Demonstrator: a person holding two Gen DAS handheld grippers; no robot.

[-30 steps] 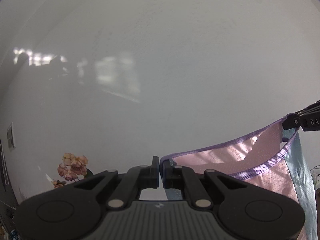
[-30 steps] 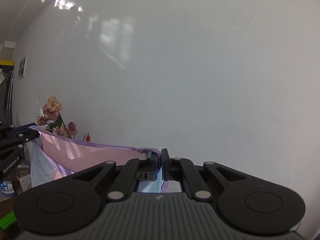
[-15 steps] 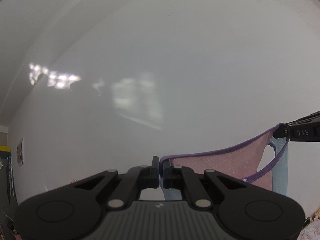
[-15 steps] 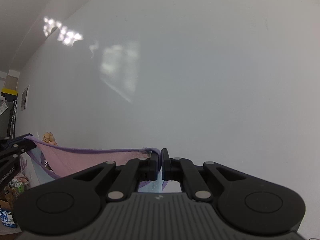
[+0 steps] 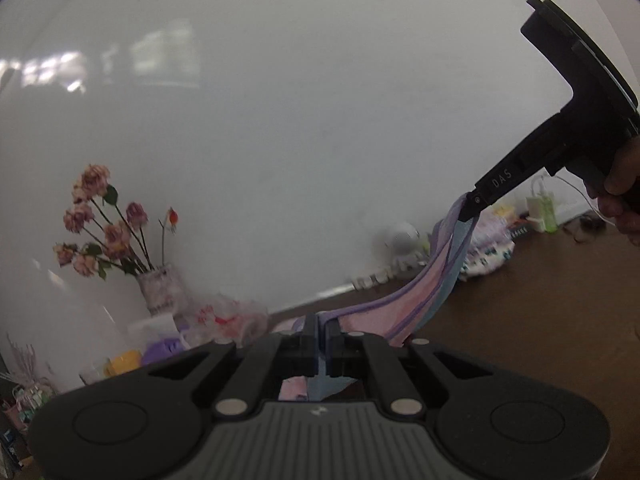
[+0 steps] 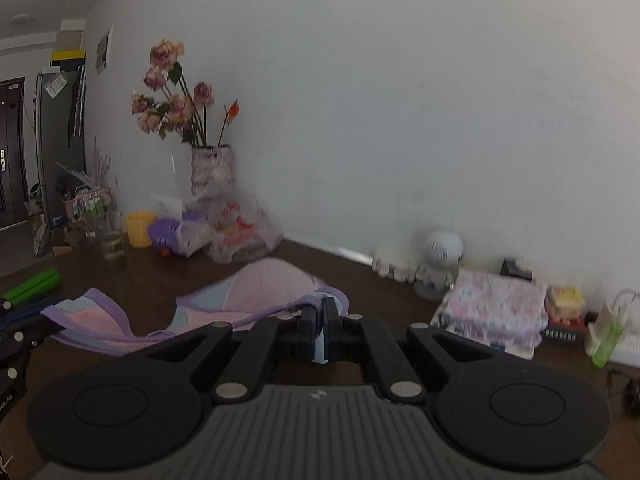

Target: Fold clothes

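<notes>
Garment [image 6: 256, 284] one, pink mesh with purple trim, blue panel; judged light, floppy, best held by trimmed edge; left gripper [image 5: 321, 326] clamped on one corner, right gripper [image 6: 319, 312] clamped on other; cloth slung between, lower part draped on table [image 6: 152, 276]; grippers two; folded stack [image 6: 494, 306] one

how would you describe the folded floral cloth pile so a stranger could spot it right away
Follow the dark wooden table to where it meets the white wall, on the right side. There, just right of the small round white gadget, lies the folded floral stack. It is neatly squared and pale with a small busy print, unlike the plain pink garment with purple trim.
</notes>
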